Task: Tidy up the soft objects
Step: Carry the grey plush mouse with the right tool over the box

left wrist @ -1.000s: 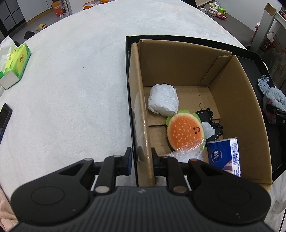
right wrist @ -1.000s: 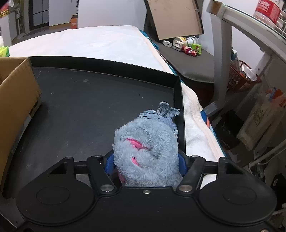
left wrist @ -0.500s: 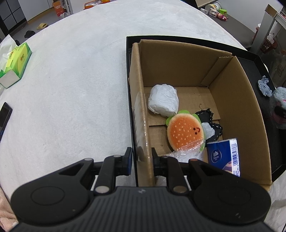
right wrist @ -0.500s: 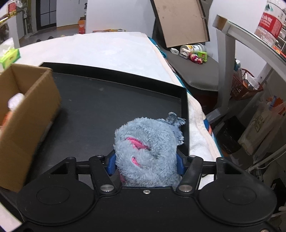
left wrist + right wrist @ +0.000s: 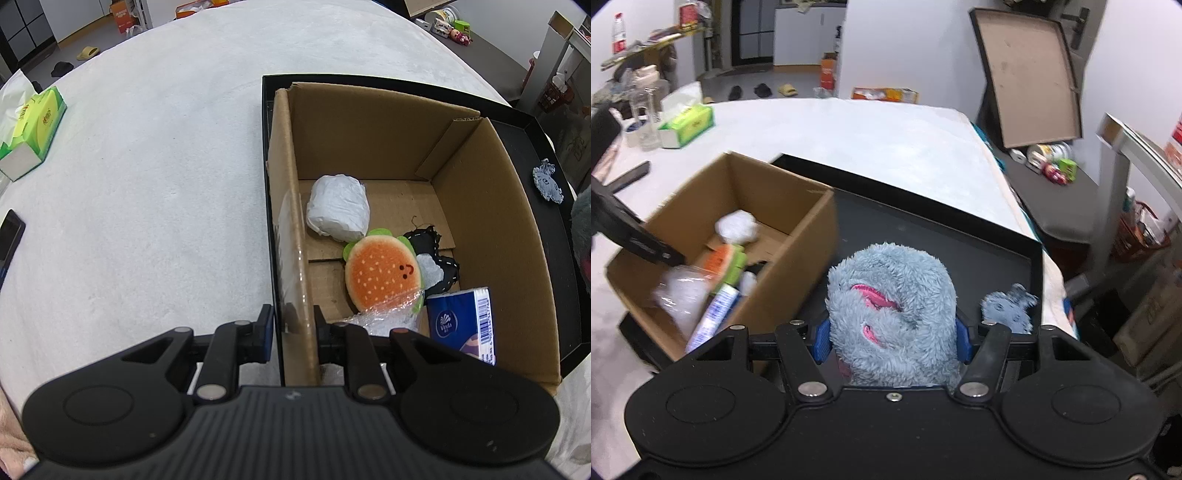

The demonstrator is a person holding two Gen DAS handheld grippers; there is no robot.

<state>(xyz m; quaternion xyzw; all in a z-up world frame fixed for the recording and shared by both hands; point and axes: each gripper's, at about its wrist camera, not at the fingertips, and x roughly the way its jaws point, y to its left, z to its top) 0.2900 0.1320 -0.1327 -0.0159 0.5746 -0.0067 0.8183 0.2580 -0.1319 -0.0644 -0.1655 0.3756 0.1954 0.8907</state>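
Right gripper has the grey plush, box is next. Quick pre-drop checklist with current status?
1. Grip on grey plush toy: right gripper pads press both its sides. Ok.
2. Cardboard box steadied: left gripper is shut on its near wall. Ok.
3. Free space in box: bare floor at the far end behind the white wrapped bundle. Ok.
4. Plush clear of black tray: looks lifted, clearance unclear. Cannot tell.
5. Plush over the box opening: it sits beside the box, above the tray. Not ok.
6. Small grey piece left on tray: not collected. Not ok.
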